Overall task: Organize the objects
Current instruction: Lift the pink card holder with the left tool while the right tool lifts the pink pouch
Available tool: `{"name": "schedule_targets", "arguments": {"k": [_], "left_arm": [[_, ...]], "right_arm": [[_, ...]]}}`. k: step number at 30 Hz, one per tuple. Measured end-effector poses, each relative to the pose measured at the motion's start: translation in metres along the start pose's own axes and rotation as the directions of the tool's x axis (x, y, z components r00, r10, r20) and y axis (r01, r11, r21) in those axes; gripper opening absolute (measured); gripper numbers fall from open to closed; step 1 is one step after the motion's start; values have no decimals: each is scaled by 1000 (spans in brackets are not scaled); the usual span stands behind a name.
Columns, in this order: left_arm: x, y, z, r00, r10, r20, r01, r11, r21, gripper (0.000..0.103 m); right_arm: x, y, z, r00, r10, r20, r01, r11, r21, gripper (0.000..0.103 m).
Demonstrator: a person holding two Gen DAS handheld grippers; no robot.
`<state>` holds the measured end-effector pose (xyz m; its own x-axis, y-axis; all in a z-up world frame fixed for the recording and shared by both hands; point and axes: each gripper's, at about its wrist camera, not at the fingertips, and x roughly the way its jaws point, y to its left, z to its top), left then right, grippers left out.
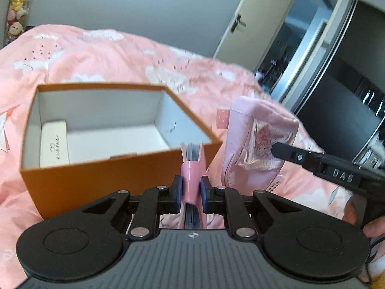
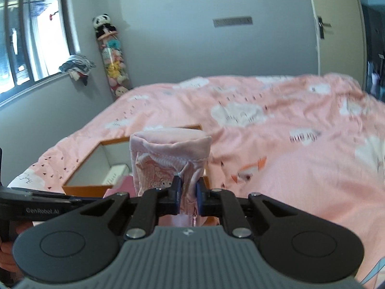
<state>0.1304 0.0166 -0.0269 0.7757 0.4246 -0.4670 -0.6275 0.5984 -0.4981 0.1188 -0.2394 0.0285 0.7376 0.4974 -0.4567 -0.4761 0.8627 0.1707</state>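
Surface: one bed (image 2: 276,130), lying under a pink quilt printed with white clouds and small foxes, filling most of both views.

Room: grey walls; one cream door (image 1: 255,16) standing open at far right; one window (image 2: 31,38) at far left with a heap of clothes sitting on its sill; one tall clear tube of plush toys (image 2: 113,65) leaning in the far corner, a panda sitting on top.

Box: one orange box (image 1: 115,183), open-topped with a white interior, resting on the quilt at left. One white card (image 1: 54,144) is lying inside along its left wall.

Card holder: one pink card holder (image 1: 192,180), stuffed with a stack of cards, hanging just in front of the box's near right corner. The left gripper (image 1: 191,193) is gripping it, fingers clamped on its sides.

Pouch: one pink fabric pouch (image 2: 168,159) with a cartoon patch, standing upright just right of the box. The right gripper (image 2: 186,196) is pinching its lower edge, fingers closed on the fabric.
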Motion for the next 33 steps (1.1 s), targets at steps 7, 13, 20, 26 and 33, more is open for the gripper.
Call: {"name": "schedule_targets", "arguments": {"k": [7, 13, 20, 26, 33], "left_arm": [[-24, 5, 30, 995, 8, 104, -3, 999, -43, 16], [-35, 23, 57, 980, 69, 184, -57, 996, -69, 16], [-32, 52, 95, 974, 110, 197, -95, 992, -83, 16], [-1, 90, 118, 985, 146, 95, -136, 985, -111, 16], [58, 125, 122, 983, 173, -58, -179, 973, -146, 16]], "right_arm": [[-6, 29, 29, 997, 48, 68, -40, 994, -105, 13], [15, 48, 60, 988, 102, 117, -85, 987, -140, 13], [56, 64, 88, 979, 173, 106, -159, 979, -124, 13], [103, 66, 92, 985, 168, 48, -162, 981, -105, 13], [146, 56, 85, 989, 147, -29, -149, 985, -89, 13]]}}
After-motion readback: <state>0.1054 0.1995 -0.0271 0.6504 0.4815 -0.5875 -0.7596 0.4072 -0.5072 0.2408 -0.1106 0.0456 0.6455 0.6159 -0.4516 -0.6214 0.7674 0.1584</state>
